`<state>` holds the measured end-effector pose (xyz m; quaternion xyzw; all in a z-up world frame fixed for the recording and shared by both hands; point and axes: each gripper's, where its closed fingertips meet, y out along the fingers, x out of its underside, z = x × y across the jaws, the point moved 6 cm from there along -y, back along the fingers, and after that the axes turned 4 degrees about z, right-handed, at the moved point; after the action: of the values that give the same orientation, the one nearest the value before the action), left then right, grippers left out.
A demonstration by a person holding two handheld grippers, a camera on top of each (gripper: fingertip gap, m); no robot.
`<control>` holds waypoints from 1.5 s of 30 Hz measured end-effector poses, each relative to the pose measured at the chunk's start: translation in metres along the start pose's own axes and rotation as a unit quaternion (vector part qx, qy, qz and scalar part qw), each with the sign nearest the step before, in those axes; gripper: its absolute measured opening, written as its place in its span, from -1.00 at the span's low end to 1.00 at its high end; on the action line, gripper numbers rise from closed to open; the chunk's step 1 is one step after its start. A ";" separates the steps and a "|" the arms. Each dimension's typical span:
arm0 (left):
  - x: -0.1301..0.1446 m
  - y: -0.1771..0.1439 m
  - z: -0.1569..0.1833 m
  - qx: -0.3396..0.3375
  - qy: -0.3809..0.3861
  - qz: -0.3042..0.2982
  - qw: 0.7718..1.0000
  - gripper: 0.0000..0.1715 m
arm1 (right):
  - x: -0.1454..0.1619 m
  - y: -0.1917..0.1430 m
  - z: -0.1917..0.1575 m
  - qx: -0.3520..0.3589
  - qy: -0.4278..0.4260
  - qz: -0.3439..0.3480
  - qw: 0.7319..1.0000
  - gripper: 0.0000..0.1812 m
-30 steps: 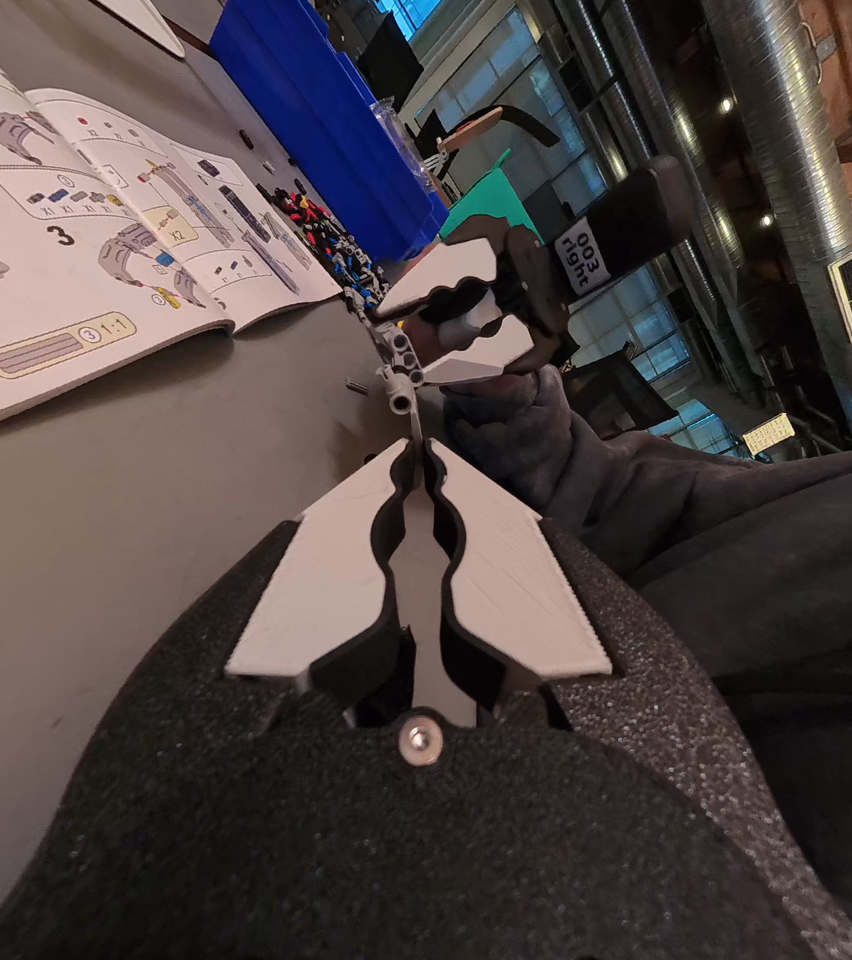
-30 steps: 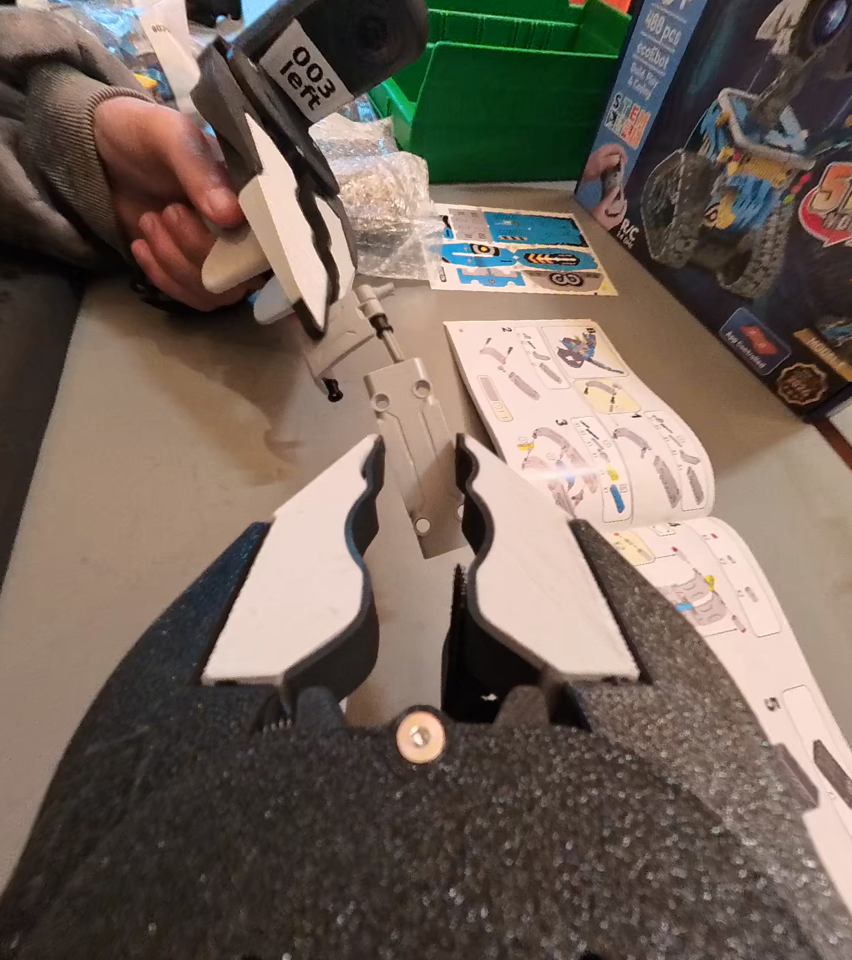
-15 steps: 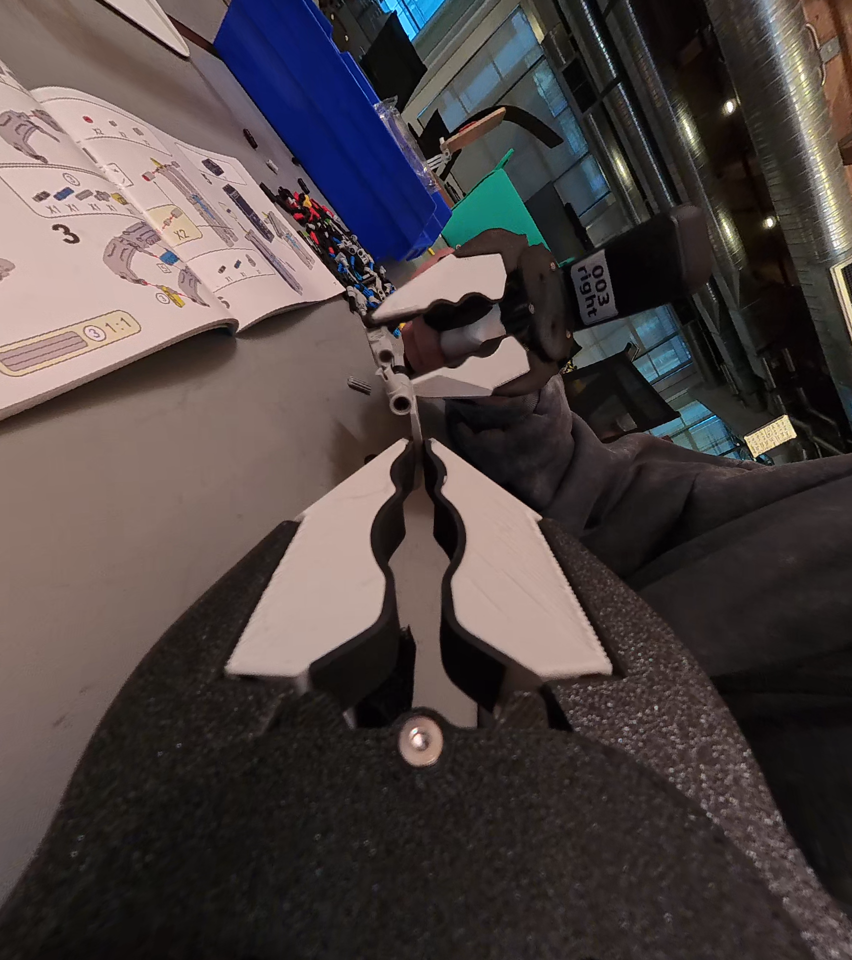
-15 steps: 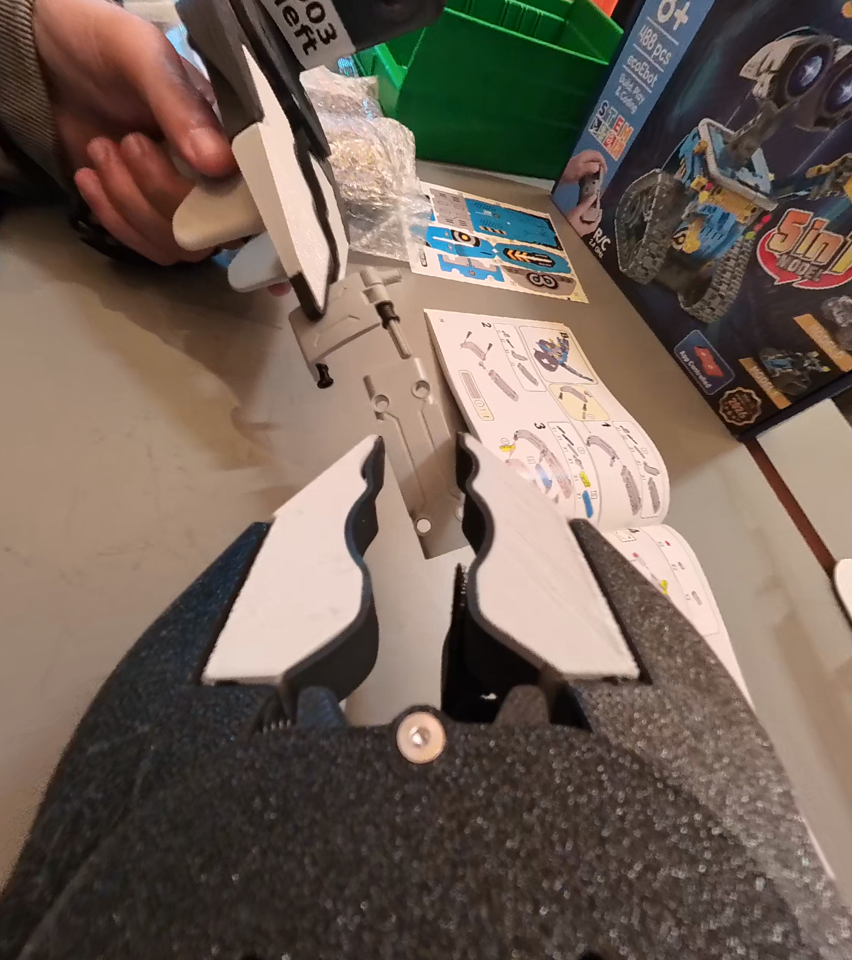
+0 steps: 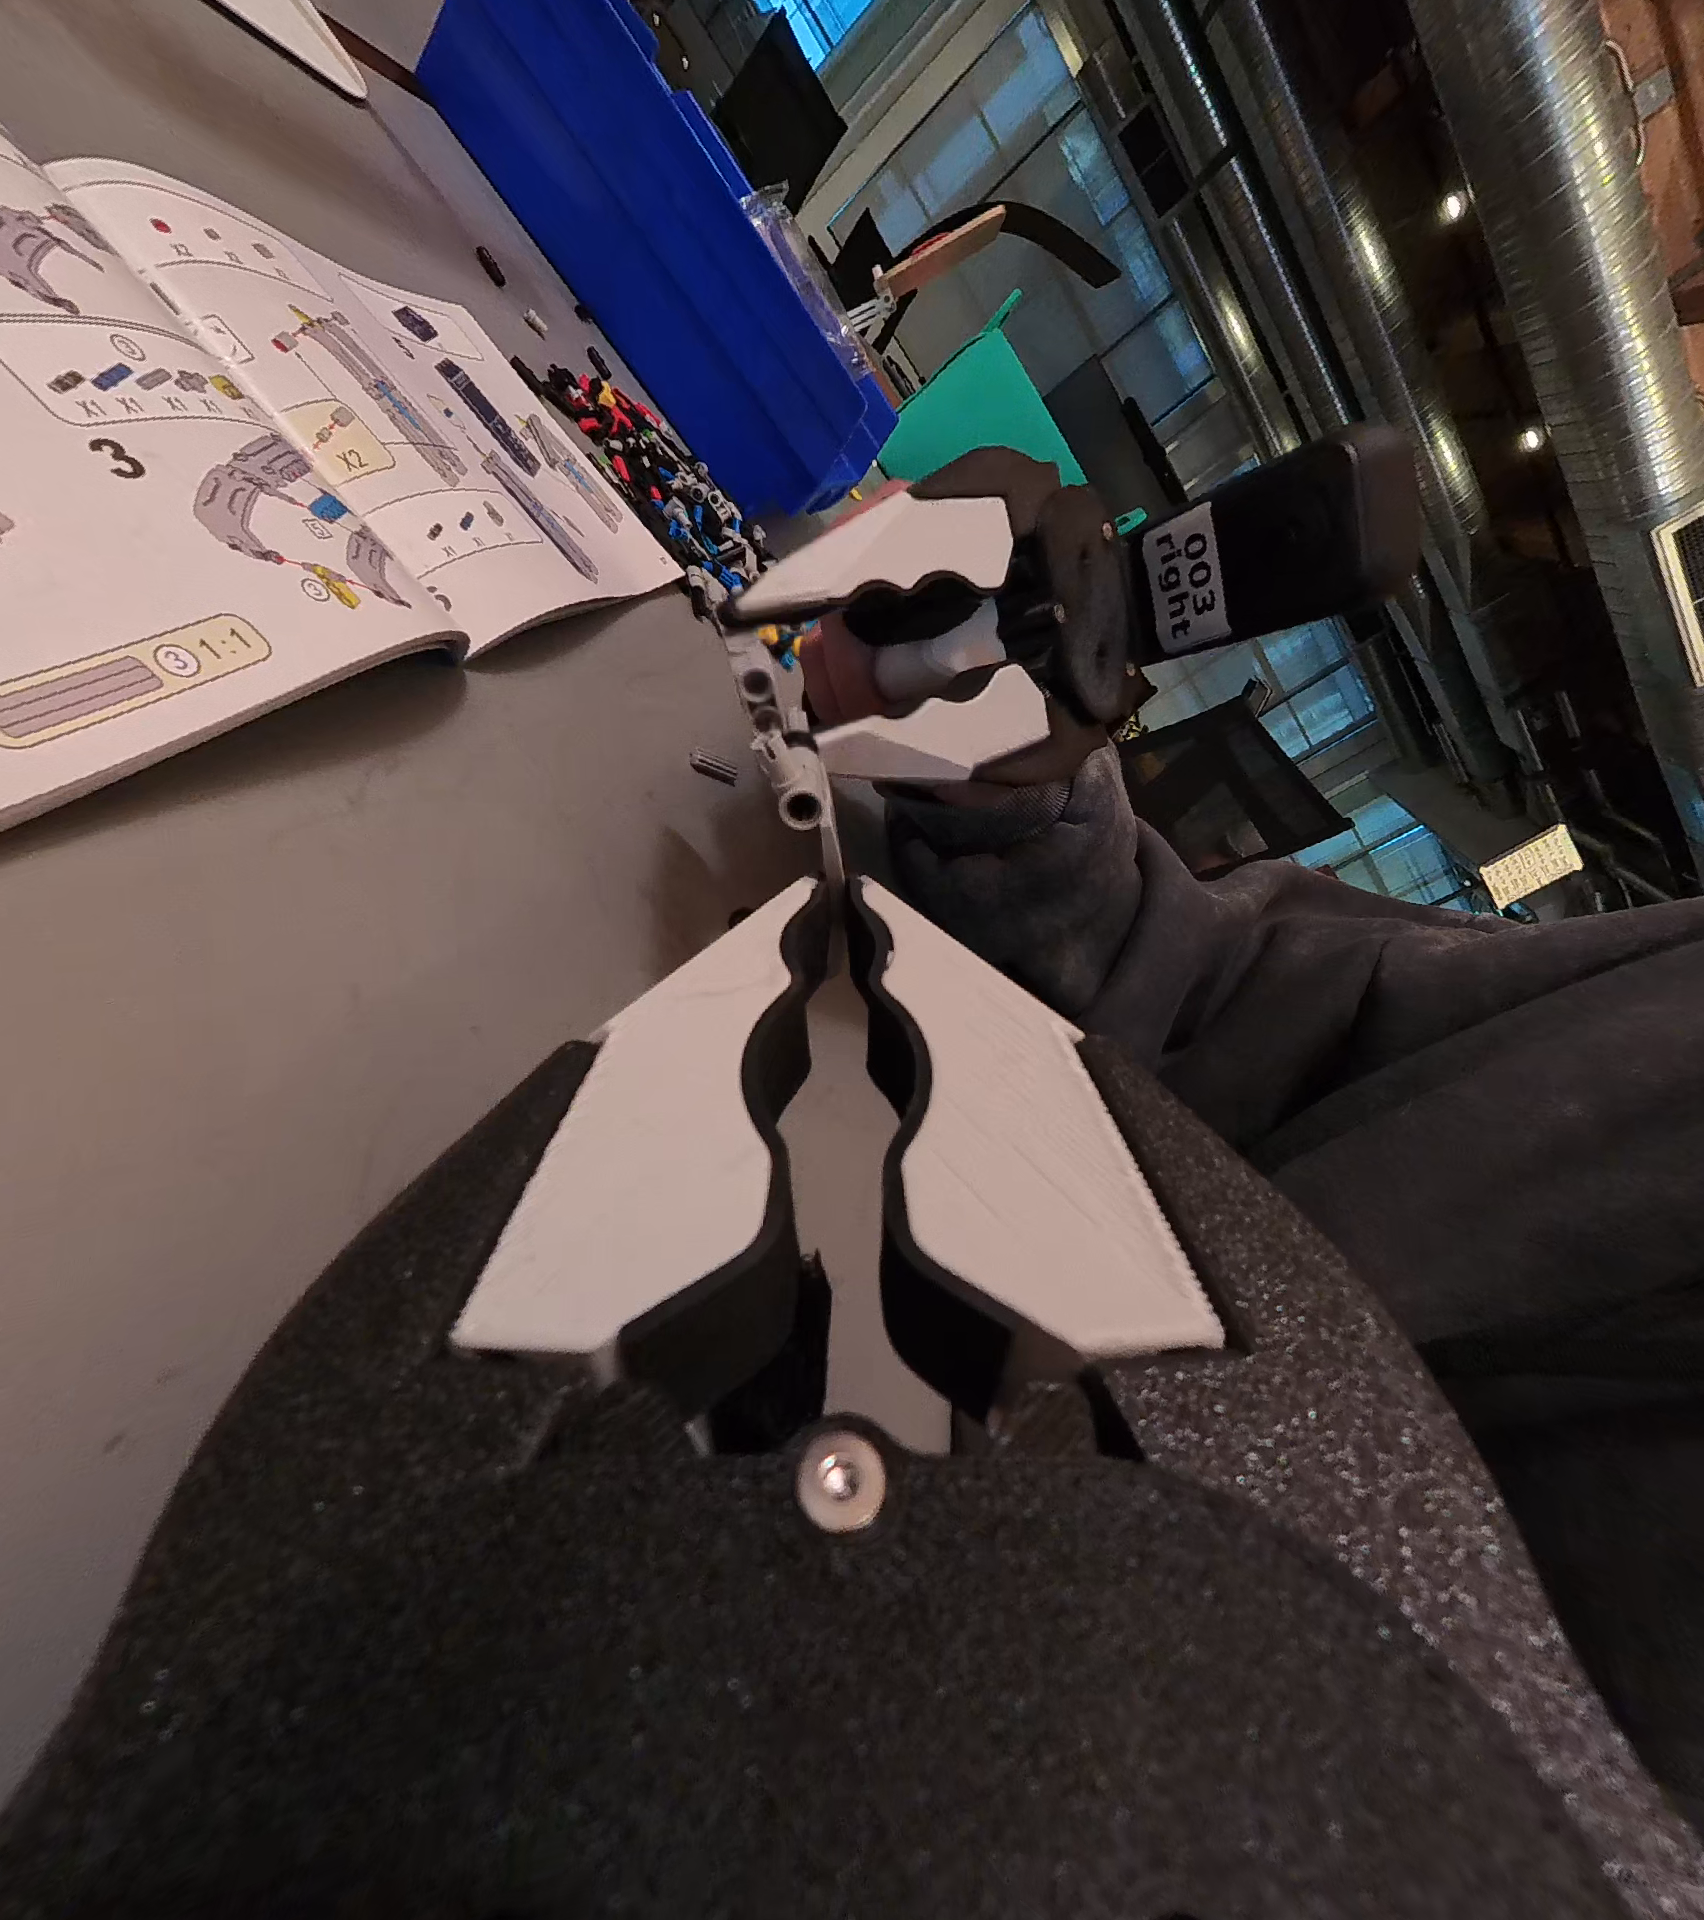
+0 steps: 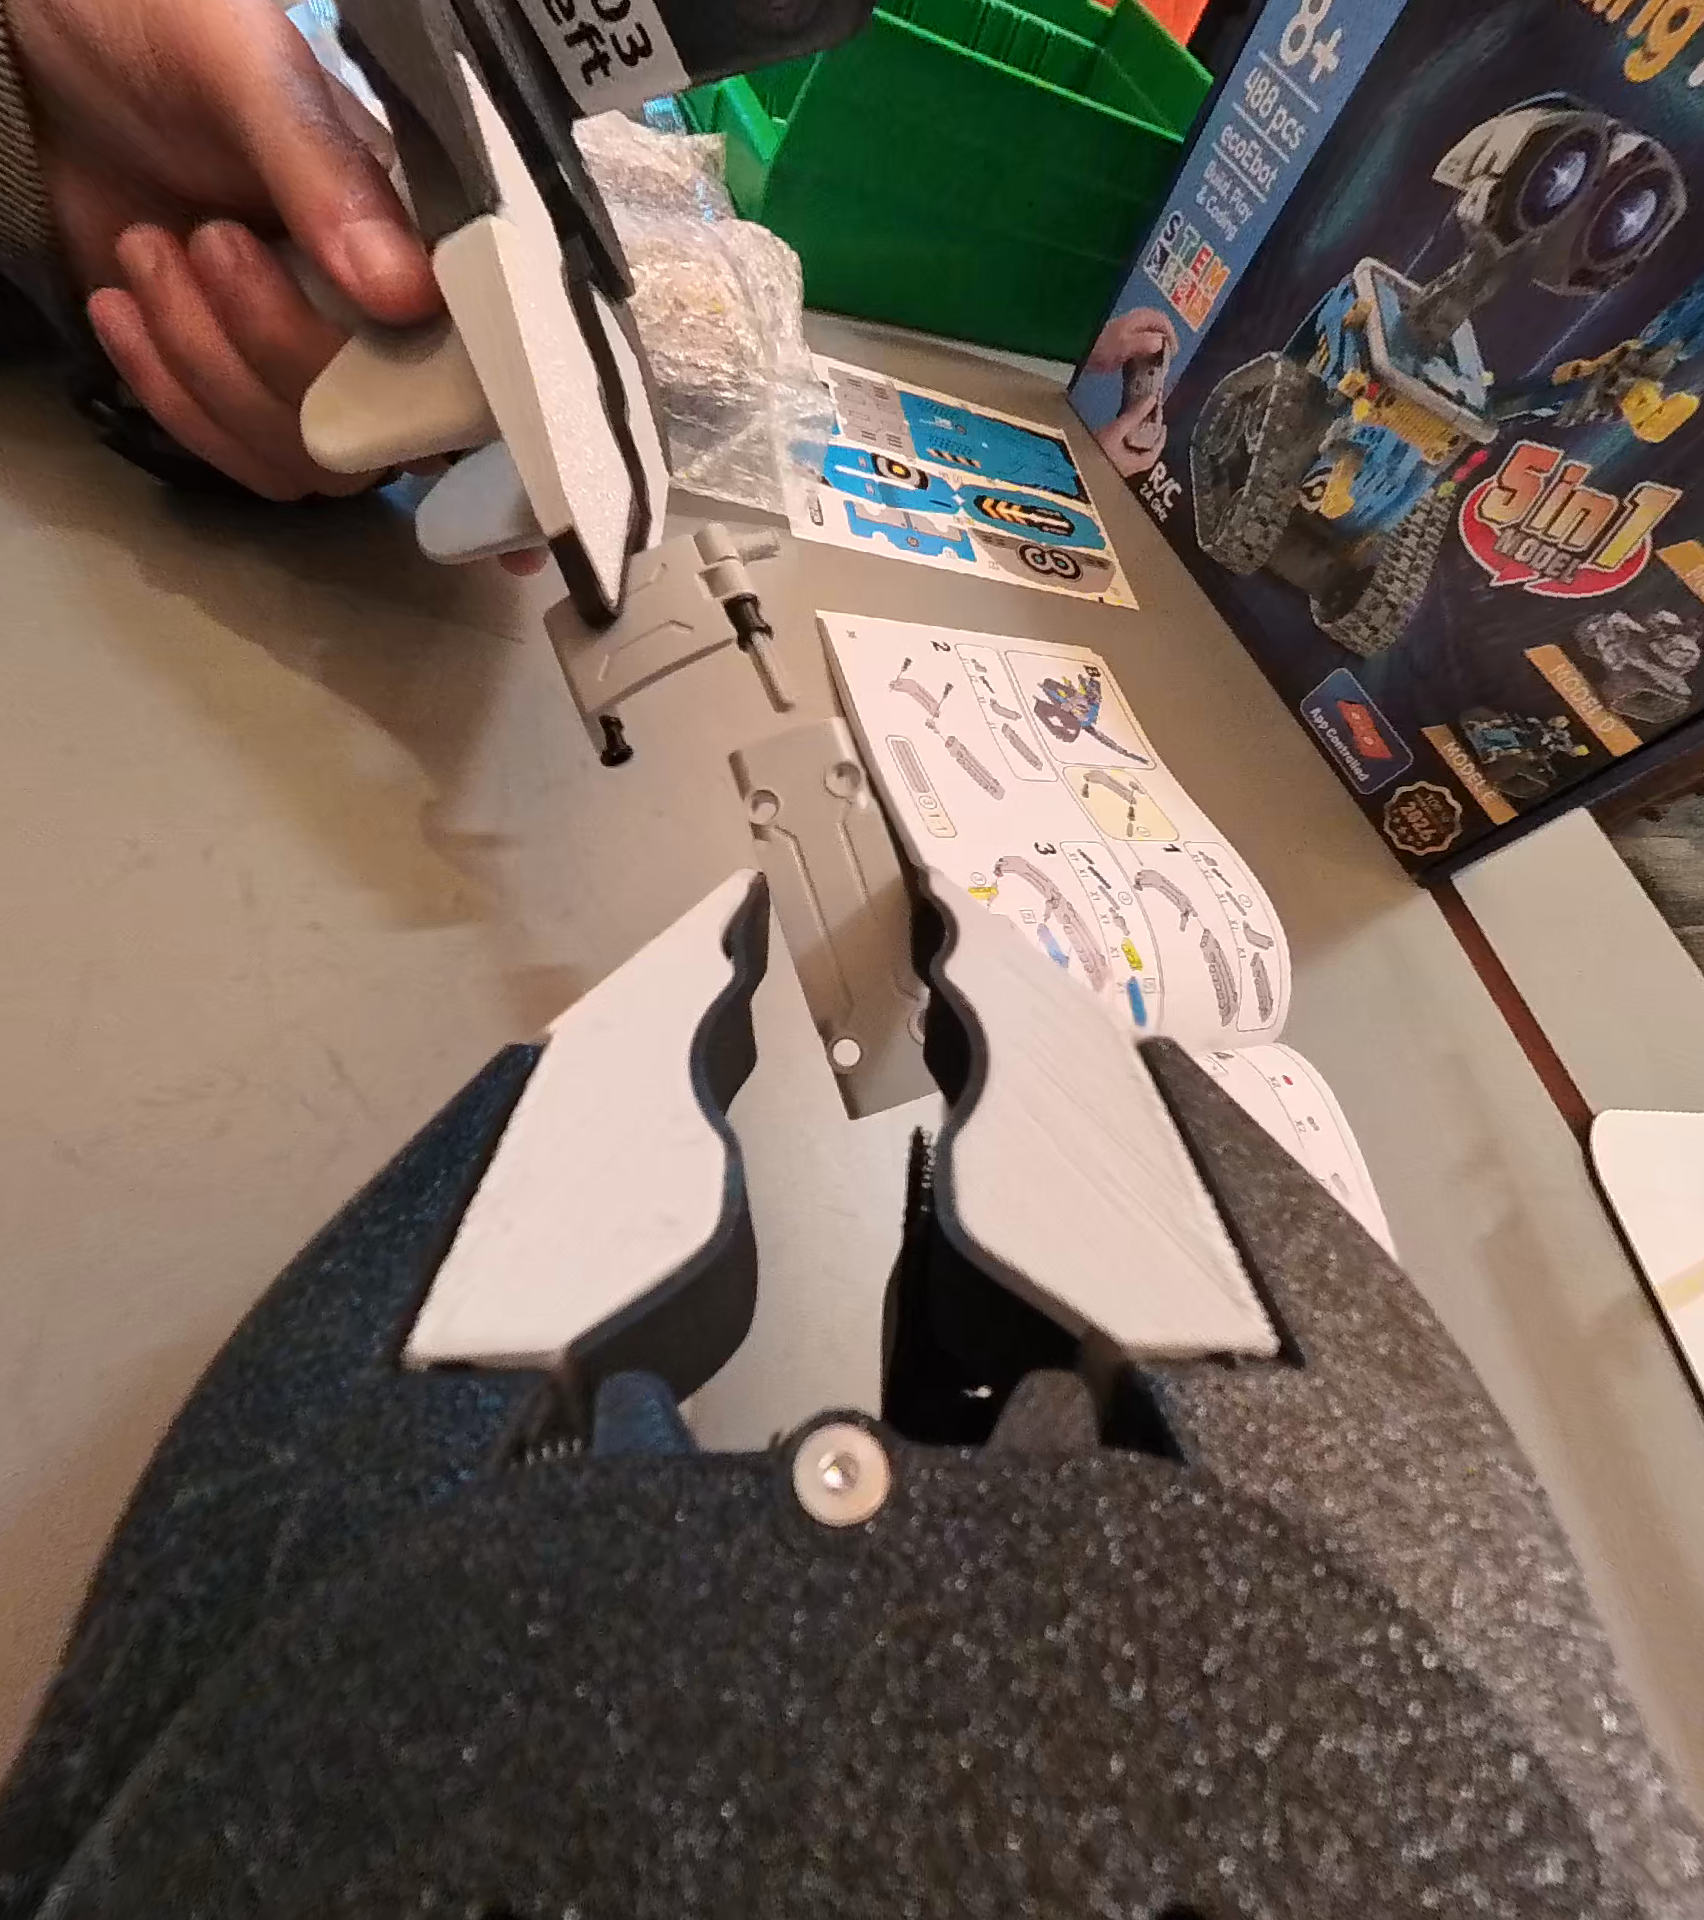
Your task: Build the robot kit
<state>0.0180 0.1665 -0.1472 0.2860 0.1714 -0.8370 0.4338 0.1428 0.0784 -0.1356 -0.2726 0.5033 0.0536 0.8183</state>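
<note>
Big grey table (image 6: 152, 935) takes up most of both views. At 2 o'clock in the right wrist view there's a toy box (image 6: 1513, 395) with a tracked robot pictured on it, standing on the table edge, and green bins (image 6: 941, 177) sit behind it at 12. In the left wrist view a blue bin (image 5: 640, 239) runs along the far side at 12 o'clock, with a heap of small coloured bricks (image 5: 640, 447) just beside it.

An open manual (image 6: 1056, 831) lies flat at 1 o'clock of the right gripper (image 6: 837, 914), with a sticker sheet (image 6: 952, 488) past it and a crinkled plastic bag (image 6: 713, 312) touching that sheet's far edge.

The right gripper is pinching a long grey panel (image 6: 827, 894) across its width, so its fingers are held partly apart by the part, which pokes out towards 12.

The left gripper (image 6: 609, 592), held by a hand (image 6: 214, 249) at 11 o'clock, is pressed together on the edge of a shorter grey panel (image 6: 640, 644). That one has black pins (image 6: 754, 623) sticking out towards the long panel. The two panels sit near each other but apart, above the table.

From the left wrist view the short panel is edge-on, just a thin sliver between the fingertips (image 5: 796, 914).
</note>
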 end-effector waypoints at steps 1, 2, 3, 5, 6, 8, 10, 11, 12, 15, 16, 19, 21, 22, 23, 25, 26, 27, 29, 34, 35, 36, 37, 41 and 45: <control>0.000 0.000 0.000 -0.001 0.001 -0.002 1.000 -0.99 | 0.002 -0.001 0.003 0.009 -0.004 -0.006 1.000 -0.72; 0.002 0.001 0.001 -0.001 0.004 -0.008 1.000 -0.99 | 0.004 -0.002 0.007 0.023 -0.010 -0.013 1.000 -0.71; 0.004 0.002 0.001 0.000 0.007 -0.020 1.000 -0.99 | 0.007 -0.003 0.011 0.034 -0.014 -0.019 0.999 -0.71; 0.011 0.006 0.003 -0.003 0.020 -0.050 0.999 -0.99 | 0.011 -0.005 0.015 0.042 -0.013 -0.026 0.999 -0.71; 0.014 0.008 0.004 -0.005 0.030 -0.062 0.998 -0.99 | 0.011 -0.006 0.016 0.042 -0.013 -0.025 0.999 -0.71; 0.022 0.013 0.006 -0.009 0.047 -0.091 0.995 -0.99 | 0.007 -0.007 0.012 0.022 -0.001 -0.008 1.000 -0.71; 0.025 0.015 0.006 -0.017 0.058 -0.100 0.993 -0.99 | -0.003 -0.007 0.004 -0.017 0.025 0.030 0.999 -0.72; 0.026 0.015 0.007 -0.015 0.059 -0.103 0.993 -0.99 | -0.006 -0.007 -0.001 -0.044 0.041 0.039 0.997 -0.72; 0.025 0.015 0.007 -0.014 0.057 -0.102 0.993 -0.99 | -0.006 -0.005 -0.004 -0.059 0.049 0.036 0.996 -0.72; 0.021 0.013 0.006 -0.010 0.045 -0.089 0.995 -0.99 | 0.002 0.000 -0.011 -0.065 0.020 0.001 0.998 -0.72; 0.020 0.012 0.006 -0.007 0.040 -0.084 0.996 -0.99 | 0.004 0.001 -0.013 -0.071 0.019 -0.005 0.997 -0.72; 0.016 0.009 0.004 -0.008 0.029 -0.069 0.997 -0.99 | 0.003 0.004 -0.021 -0.090 0.012 -0.010 0.996 -0.72; 0.013 0.007 0.003 -0.004 0.019 -0.059 0.998 -0.99 | 0.002 0.005 -0.026 -0.103 0.008 -0.012 0.995 -0.72; 0.013 0.007 0.003 0.000 0.015 -0.058 0.998 -0.99 | 0.004 0.007 -0.028 -0.106 0.006 -0.022 0.994 -0.72; 0.013 0.006 0.003 0.001 0.012 -0.058 0.998 -0.99 | 0.010 0.009 -0.028 -0.108 0.002 -0.042 0.993 -0.72; 0.013 0.006 0.004 0.000 0.015 -0.062 0.998 -0.98 | 0.026 0.010 -0.029 -0.114 -0.011 -0.093 0.989 -0.72; 0.014 0.007 0.004 0.001 0.018 -0.066 0.998 -0.99 | 0.033 0.010 -0.030 -0.127 -0.008 -0.114 0.985 -0.72; 0.016 0.008 0.005 0.002 0.020 -0.071 0.997 -0.99 | 0.038 0.009 -0.032 -0.140 0.003 -0.127 0.982 -0.72; 0.019 0.009 0.006 0.001 0.027 -0.081 0.996 -0.99 | 0.042 0.008 -0.033 -0.165 0.039 -0.133 0.976 -0.72; 0.027 0.014 0.009 0.003 0.047 -0.115 0.992 -0.98 | 0.047 0.005 -0.032 -0.204 0.115 -0.127 0.964 -0.68; 0.029 0.014 0.010 0.003 0.053 -0.122 0.991 -0.99 | 0.044 0.004 -0.033 -0.219 0.140 -0.117 0.959 -0.61; 0.031 0.015 0.011 0.004 0.059 -0.129 0.990 -0.99 | 0.038 0.002 -0.034 -0.242 0.174 -0.101 0.949 -0.54; 0.033 0.016 0.012 0.005 0.067 -0.137 0.988 -0.99 | 0.029 -0.001 -0.036 -0.275 0.212 -0.078 0.935 -0.53; 0.042 0.019 0.018 0.012 0.103 -0.172 0.980 -0.98 | -0.005 -0.003 -0.033 -0.337 0.324 0.026 0.883 -0.52; 0.046 0.021 0.024 0.027 0.124 -0.184 0.975 -0.98 | 0.002 0.005 -0.051 -0.374 0.307 -0.025 0.875 -0.91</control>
<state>0.0061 0.1124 -0.1584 0.3627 0.2505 -0.8650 0.2399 0.1011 0.0566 -0.1570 -0.5734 0.6646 0.1306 0.4610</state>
